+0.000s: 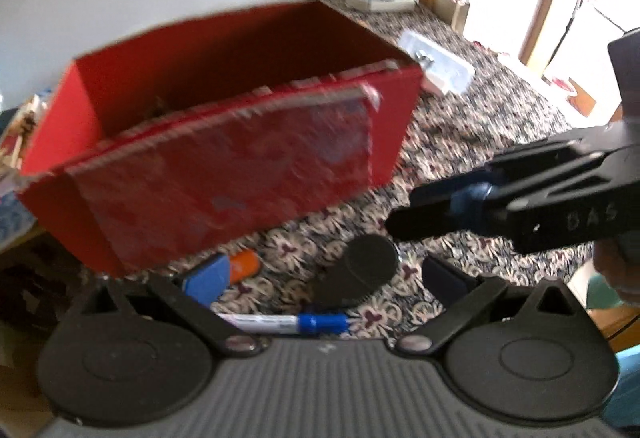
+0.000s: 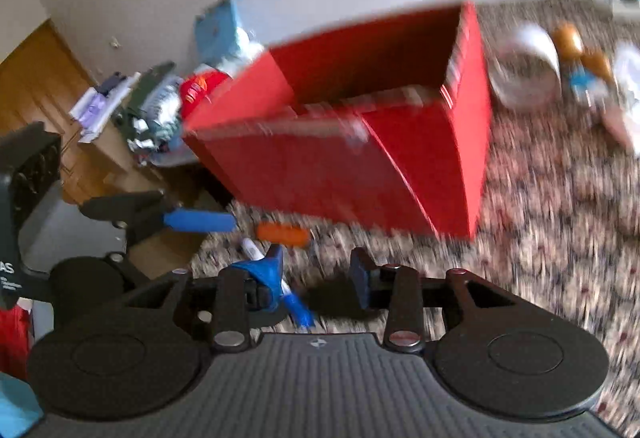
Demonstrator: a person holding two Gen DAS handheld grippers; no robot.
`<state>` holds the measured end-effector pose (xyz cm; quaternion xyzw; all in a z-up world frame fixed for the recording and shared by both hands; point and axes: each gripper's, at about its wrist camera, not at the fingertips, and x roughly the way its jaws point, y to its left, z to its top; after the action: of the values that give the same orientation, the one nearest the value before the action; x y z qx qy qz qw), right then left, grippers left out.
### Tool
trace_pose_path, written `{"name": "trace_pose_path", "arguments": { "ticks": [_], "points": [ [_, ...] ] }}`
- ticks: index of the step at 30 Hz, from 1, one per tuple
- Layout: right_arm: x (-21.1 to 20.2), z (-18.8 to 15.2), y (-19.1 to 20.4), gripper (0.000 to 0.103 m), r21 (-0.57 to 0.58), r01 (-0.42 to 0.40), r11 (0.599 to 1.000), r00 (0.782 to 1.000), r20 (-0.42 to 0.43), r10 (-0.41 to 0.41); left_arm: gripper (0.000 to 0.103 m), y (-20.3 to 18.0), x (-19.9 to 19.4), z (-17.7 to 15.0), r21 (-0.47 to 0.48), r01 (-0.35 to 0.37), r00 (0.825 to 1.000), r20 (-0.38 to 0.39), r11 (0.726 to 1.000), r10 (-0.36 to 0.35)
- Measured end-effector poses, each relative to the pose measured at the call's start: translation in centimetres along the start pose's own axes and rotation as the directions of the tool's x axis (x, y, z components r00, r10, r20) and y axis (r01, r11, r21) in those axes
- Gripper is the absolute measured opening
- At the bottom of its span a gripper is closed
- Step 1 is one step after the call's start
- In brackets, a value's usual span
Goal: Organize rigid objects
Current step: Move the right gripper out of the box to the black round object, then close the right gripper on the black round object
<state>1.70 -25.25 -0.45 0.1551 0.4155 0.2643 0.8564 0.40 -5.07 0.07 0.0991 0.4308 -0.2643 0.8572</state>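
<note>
Two tools angled down over the patterned surface (image 1: 460, 126), left tool (image 1: 320, 278) wide and empty, right tool (image 2: 316, 278) partly spread, empty, blue-capped marker (image 2: 294, 302) and orange piece (image 2: 283, 233) below, red box (image 2: 360, 142) beyond, contents unclear.

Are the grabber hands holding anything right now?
No. The left gripper and right gripper are both open with nothing between their fingers; the marker and the black disc lie on the table.
</note>
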Motion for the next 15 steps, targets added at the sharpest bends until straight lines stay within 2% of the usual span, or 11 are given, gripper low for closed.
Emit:
{"name": "trace_pose_path", "arguments": {
  "ticks": [3,9,15],
  "points": [
    [0.5,-0.8,-1.3,0.023,0.070,0.038,0.997,0.999,-0.005,-0.038,0.101,-0.7,1.0,-0.6,0.032,0.020,1.000,-0.024,0.999,-0.019],
    [1.3,-2.0,-3.2,0.029,0.186,0.033,0.982,0.999,-0.032,-0.027,0.101,-1.7,2.9,-0.9,0.103,0.056,0.997,-0.062,0.993,-0.050],
    [2.1,-2.9,-4.8,0.030,0.332,0.010,0.943,0.999,-0.037,0.002,0.089,-1.6,4.7,-0.6,0.117,0.069,0.994,-0.087,0.991,-0.058]
  ]
}}
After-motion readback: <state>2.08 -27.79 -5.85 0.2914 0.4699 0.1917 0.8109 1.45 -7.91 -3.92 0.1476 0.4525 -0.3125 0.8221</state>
